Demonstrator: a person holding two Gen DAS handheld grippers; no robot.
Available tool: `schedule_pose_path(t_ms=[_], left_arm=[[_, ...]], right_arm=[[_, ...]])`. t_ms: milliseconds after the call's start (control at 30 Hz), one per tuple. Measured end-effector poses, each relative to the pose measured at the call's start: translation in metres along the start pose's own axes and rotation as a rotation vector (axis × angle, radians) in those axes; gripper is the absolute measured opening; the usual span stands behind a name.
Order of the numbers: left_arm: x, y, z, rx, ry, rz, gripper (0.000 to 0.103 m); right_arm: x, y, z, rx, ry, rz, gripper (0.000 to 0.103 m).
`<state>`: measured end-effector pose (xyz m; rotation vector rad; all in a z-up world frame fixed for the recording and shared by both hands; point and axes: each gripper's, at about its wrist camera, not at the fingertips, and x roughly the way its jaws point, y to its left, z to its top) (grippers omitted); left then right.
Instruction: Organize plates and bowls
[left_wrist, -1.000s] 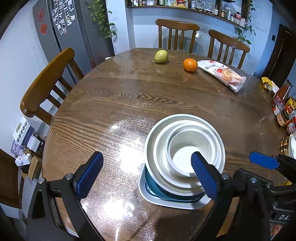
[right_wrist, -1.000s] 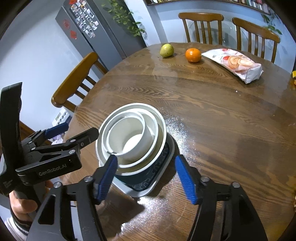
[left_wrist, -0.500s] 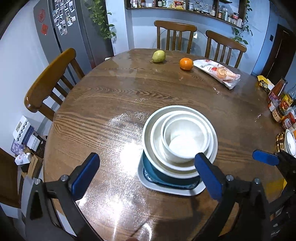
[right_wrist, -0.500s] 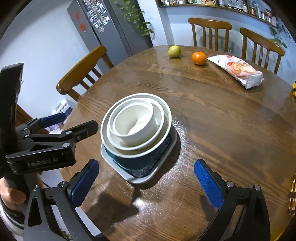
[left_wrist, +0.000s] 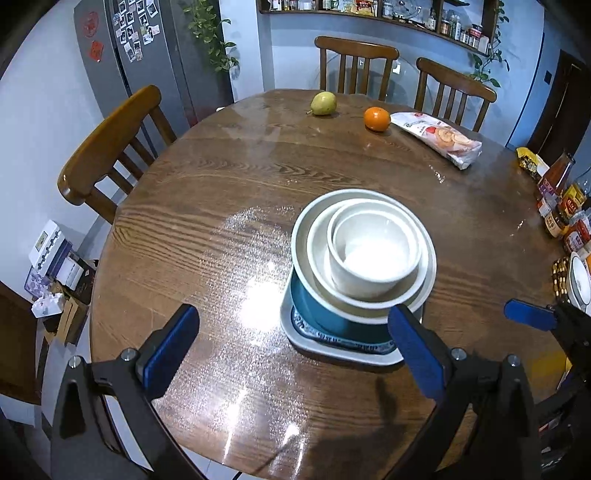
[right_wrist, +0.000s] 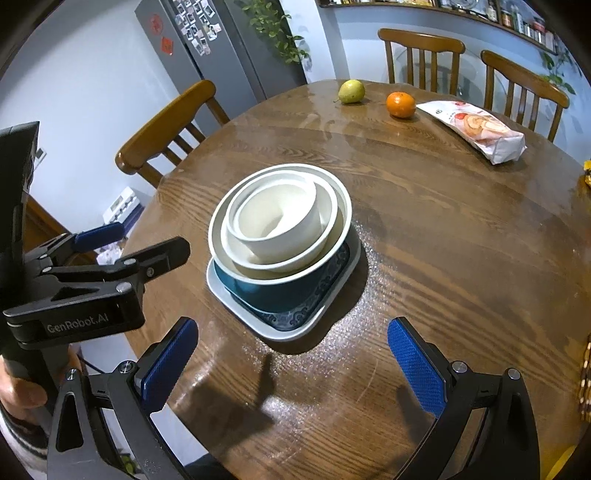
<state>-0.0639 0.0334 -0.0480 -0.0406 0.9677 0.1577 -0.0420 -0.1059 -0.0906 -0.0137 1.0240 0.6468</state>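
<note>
A stack stands on the round wooden table (left_wrist: 229, 173): a square white plate with a blue pattern (left_wrist: 325, 347) at the bottom, a teal bowl (left_wrist: 314, 314) on it, then nested white bowls with the smallest (left_wrist: 373, 258) on top. My left gripper (left_wrist: 293, 349) hangs open just short of the stack, touching nothing. In the right wrist view the same plate (right_wrist: 284, 330), teal bowl (right_wrist: 280, 293) and top white bowl (right_wrist: 277, 221) lie ahead of my right gripper (right_wrist: 293, 363), which is wide open and holds nothing. The left gripper (right_wrist: 155, 240) shows to the stack's left.
A pear (left_wrist: 323, 104), an orange (left_wrist: 376, 119) and a snack bag (left_wrist: 439, 138) lie at the table's far side. Jars and bottles (left_wrist: 565, 214) crowd the right edge. Wooden chairs (left_wrist: 110, 144) ring the table. A hand (right_wrist: 18, 395) holds the left gripper's handle.
Both grippers have drawn back from the stack toward the table's near edge. The right gripper's jaws spread from half open to wide; the left opened slightly more. The stack stayed put.
</note>
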Motion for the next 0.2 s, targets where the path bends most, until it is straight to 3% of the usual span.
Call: schedule_pose_path(t_ms=[200], left_arm=[[-0.0019, -0.0007, -0.0057, 0.012, 0.005, 0.017, 0.102]], right_arm=[[-0.0037, 0.0068, -0.0026, -0.018, -0.004, -0.003, 0.102]])
